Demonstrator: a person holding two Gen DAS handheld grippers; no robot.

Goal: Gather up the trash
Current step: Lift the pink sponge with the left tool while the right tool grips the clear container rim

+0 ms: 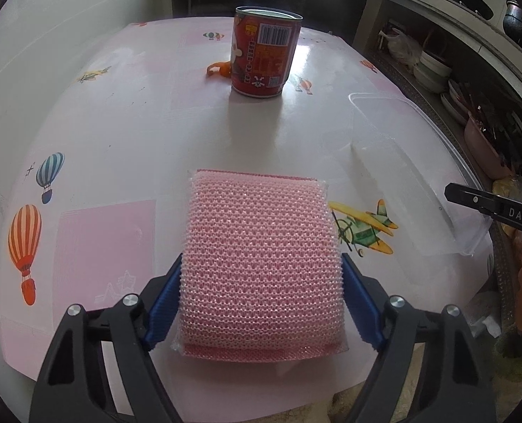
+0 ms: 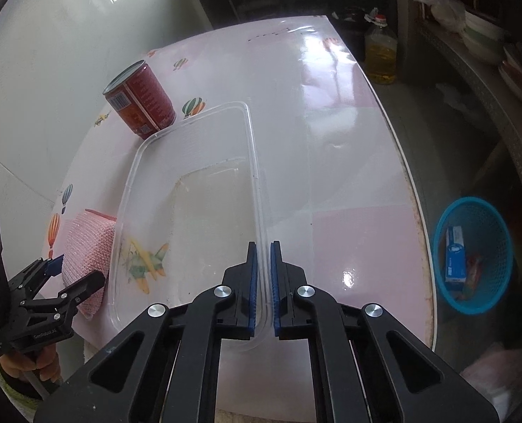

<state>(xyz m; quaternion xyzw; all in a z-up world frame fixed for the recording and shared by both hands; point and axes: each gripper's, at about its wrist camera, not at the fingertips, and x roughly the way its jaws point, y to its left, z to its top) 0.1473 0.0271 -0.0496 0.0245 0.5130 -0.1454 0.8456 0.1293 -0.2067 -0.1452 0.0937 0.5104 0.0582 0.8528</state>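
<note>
Clamped between the blue pads of the left gripper (image 1: pixel 261 303): a pink mesh sponge (image 1: pixel 261 264), low over the balloon-print table (image 1: pixel 120 123), with a red can (image 1: pixel 265 51) upright beyond and a scrap of orange peel (image 1: pixel 218 69) just beside it. Pinched in the nearly closed right gripper (image 2: pixel 263 289): the near rim of a clear plastic container (image 2: pixel 190 190). Seen only from the right wrist: a blue basket (image 2: pixel 472 253) on the floor past the table edge, holding a blue-and-white box (image 2: pixel 454 259).

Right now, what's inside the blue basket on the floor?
The blue basket holds a blue-and-white carton standing against its left wall, with a small red-orange wrapper beside it. The basket's near wall hides whatever lies lower down.
</note>
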